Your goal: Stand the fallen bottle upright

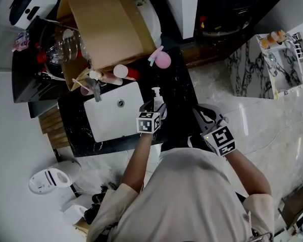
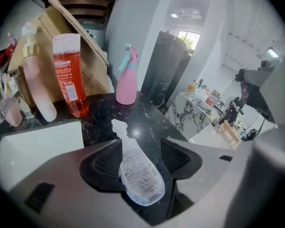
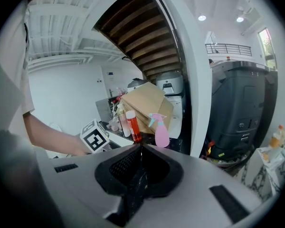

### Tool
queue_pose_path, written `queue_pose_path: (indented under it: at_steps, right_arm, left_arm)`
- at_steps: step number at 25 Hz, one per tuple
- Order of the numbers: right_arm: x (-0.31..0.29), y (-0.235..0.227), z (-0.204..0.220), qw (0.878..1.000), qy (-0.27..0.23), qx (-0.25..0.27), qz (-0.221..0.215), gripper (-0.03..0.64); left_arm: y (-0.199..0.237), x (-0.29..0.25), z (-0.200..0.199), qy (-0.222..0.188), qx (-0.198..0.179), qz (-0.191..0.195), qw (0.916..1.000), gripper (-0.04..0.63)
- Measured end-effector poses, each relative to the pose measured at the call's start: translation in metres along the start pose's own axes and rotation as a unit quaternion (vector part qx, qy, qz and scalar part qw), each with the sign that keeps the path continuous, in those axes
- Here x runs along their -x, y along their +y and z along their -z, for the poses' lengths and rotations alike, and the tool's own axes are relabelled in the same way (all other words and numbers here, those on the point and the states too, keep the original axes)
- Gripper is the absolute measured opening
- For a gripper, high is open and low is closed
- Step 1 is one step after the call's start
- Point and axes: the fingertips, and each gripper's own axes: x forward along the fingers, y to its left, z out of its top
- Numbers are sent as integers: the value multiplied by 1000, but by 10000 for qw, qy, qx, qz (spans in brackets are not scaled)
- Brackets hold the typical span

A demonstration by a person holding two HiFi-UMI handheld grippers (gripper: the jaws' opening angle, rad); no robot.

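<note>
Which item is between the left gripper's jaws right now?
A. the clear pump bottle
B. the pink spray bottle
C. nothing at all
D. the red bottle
A: the left gripper view shows the clear pump bottle between the left gripper's spread jaws, while the red bottle and the pink spray bottle stand farther back.
</note>
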Motion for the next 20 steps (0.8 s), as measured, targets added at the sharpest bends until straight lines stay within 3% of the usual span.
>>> queue_pose_path:
  at_steps: [9, 16, 20]
  right_arm:
    - [-5, -5, 13, 9994, 138, -277, 126, 34]
    - [-5, -12, 18, 9985, 37, -487, 231, 34]
    - [-1, -17, 21, 9980, 37, -550, 324, 34]
  left_arm:
    - [21, -41, 25, 1029, 525, -263, 9930, 305]
    - [24, -59, 26, 1269, 818, -372, 9878, 318]
    - [25, -61, 24, 1135, 839, -465, 9889, 272]
